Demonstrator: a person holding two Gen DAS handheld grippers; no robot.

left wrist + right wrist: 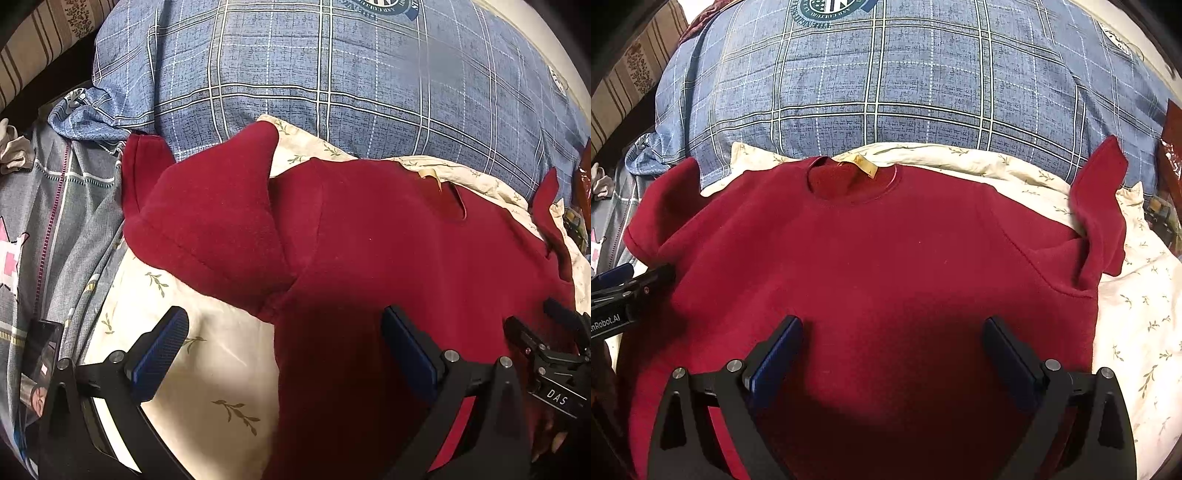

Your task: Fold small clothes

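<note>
A dark red short-sleeved shirt (879,258) lies flat on a cream leaf-print cloth (1137,325), its collar with a yellow tag (864,166) at the far side. Its left sleeve (207,221) lies crumpled, and its right sleeve (1100,206) stands up in a fold. My left gripper (284,350) hovers open over the shirt's left edge, one finger over the cream cloth (207,369) and one over the red fabric. My right gripper (892,354) hovers open above the shirt's lower middle. Neither holds anything. The left gripper (624,291) also shows at the left edge of the right wrist view.
A large blue plaid pillow (905,85) lies just behind the shirt. Grey patterned bedding (55,229) spreads to the left, with a striped surface (33,44) beyond it. The right gripper's body (554,369) appears at the right in the left wrist view.
</note>
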